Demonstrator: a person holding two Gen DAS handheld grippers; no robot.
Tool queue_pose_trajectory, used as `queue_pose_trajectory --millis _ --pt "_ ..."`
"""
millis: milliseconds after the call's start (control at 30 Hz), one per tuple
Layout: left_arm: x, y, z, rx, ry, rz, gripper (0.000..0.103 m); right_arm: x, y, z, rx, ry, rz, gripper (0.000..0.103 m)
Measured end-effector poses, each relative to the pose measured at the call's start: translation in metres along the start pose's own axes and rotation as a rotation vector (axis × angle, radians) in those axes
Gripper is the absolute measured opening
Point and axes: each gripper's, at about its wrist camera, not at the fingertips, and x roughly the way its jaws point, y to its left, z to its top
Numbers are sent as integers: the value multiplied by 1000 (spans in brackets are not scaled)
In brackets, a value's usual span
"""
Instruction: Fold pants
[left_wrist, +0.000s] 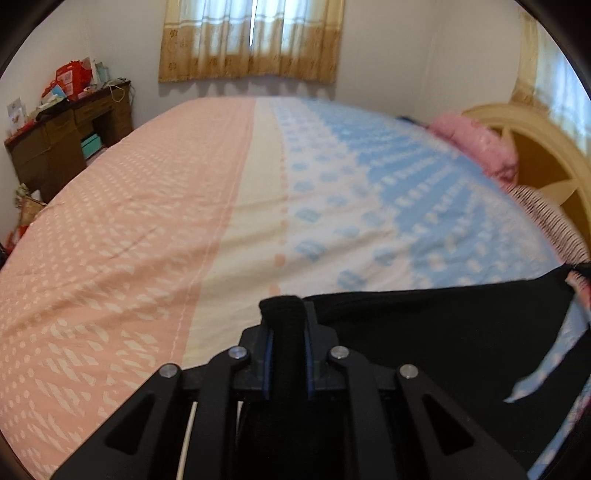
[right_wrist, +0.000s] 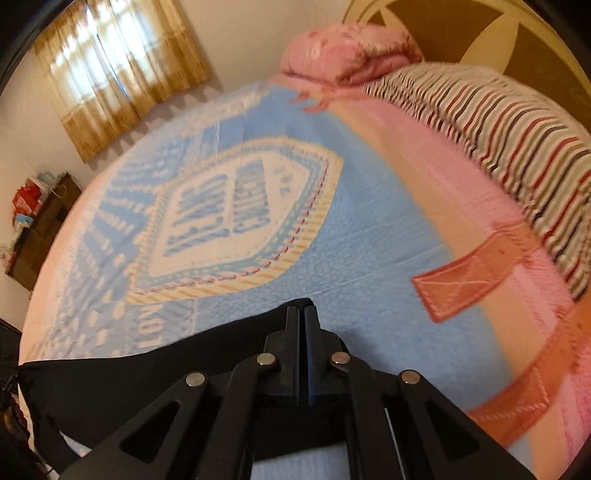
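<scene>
Pale walls and a window hung with tan-and-white curtains (left_wrist: 251, 40) close off the far end of a bedroom, where a wide bed (left_wrist: 147, 221) fills most of both views under a cotton cover printed in pink, cream and sky-blue bands with a large shield emblem (right_wrist: 236, 221). Against the left wall stands a dark brown wooden desk (left_wrist: 66, 144) heaped with red bags and boxes. At the head of the bed, a folded pink quilt (right_wrist: 347, 51) lies beside a long pillow striped in red, navy and white (right_wrist: 517, 147), both before a cream-and-brown wooden headboard (left_wrist: 546, 155). Black fabric pants (left_wrist: 443, 350) lie along the near edge of the bed, stretched between the two hands. Clenched on a bunched, rolled edge of this cloth is the left tool (left_wrist: 288, 328), the black fold standing up between its blue-lined pads. Its counterpart, the right tool (right_wrist: 301, 328), has its fingers pressed together on another edge of the pants, the black cloth spreading away to the left beneath it. Both views are slightly blurred.
</scene>
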Motion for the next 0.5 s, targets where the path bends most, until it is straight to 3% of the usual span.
queue_pose_trajectory --millis 267,500 --pt "-21 -10 -11 22 -20 -32 13 -52 0 -27 -33 -64 25 2" --pt "-63 -2 -23 -21 -112 -106 13 -103 -17 -62 -11 -174 95 2"
